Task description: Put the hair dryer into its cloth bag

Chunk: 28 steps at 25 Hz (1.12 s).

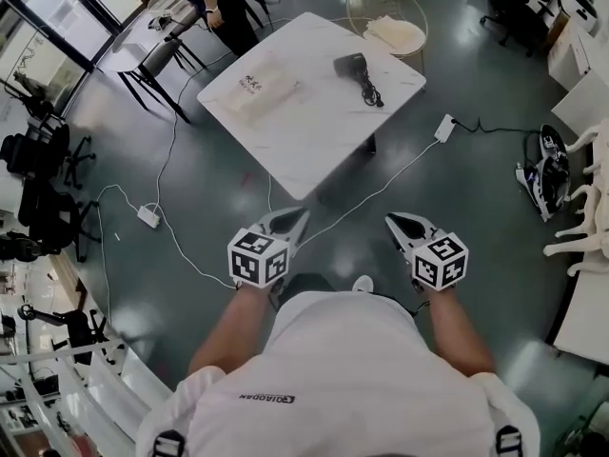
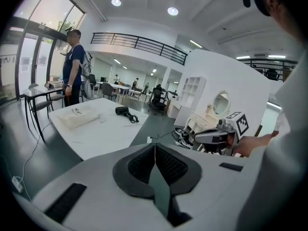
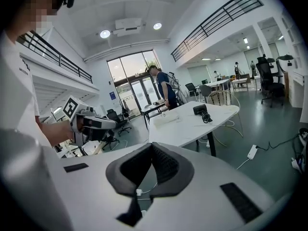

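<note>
A black hair dryer (image 1: 353,65) with its coiled cord lies on the far right part of a white table (image 1: 304,122). A pale cloth bag (image 1: 261,91) lies flat on the table's left part. Both also show small in the left gripper view, the hair dryer (image 2: 123,111) and the bag (image 2: 79,118), and in the right gripper view, the hair dryer (image 3: 200,110) and the bag (image 3: 168,120). My left gripper (image 1: 296,219) and right gripper (image 1: 398,223) are held side by side over the floor, well short of the table. Both are shut and hold nothing.
A person (image 1: 214,8) stands at the table's far left beside a dark chair (image 1: 157,60). A round wire chair (image 1: 387,12) stands behind the table. White cables and a power strip (image 1: 149,216) lie on the floor, with another plug block (image 1: 444,127) at the right. White furniture (image 1: 582,84) stands at the right.
</note>
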Motion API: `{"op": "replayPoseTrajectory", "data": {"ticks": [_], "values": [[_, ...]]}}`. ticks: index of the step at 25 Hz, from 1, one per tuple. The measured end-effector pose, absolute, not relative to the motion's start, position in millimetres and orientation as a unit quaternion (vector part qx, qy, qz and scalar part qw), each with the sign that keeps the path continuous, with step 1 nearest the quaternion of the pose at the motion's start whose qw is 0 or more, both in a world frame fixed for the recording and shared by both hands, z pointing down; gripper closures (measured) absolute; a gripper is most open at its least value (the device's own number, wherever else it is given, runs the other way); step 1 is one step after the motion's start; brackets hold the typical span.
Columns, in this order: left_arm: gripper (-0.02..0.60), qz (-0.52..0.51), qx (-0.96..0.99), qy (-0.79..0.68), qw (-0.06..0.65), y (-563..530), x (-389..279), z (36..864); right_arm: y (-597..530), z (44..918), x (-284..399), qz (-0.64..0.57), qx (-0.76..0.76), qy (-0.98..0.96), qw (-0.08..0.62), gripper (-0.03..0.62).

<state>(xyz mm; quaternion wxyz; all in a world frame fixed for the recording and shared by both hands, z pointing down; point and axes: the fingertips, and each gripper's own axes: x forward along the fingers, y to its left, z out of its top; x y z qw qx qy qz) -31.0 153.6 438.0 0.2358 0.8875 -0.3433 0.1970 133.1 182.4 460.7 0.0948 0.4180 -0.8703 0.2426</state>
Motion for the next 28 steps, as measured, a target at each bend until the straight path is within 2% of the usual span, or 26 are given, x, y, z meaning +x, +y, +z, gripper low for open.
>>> {"op": "replayPoseTrajectory", "data": {"ticks": [11,18,28], "values": [[0.551,0.195,0.868,-0.379,0.255,107.3,-41.7,460.2,142.5,481.9,148.8,0.255,0.414,-0.866,0.113,0.572],[0.551,0.162,0.874,-0.383,0.25,13.4,-39.6,453.0,72.8,477.5,147.9,0.242,0.413,-0.864,0.158,0.572],[0.551,0.154,0.852,-0.425,0.264,-108.4,-109.0,476.2,-80.9,488.1,122.0,0.229,0.416,-0.851,0.223,0.572]]}}
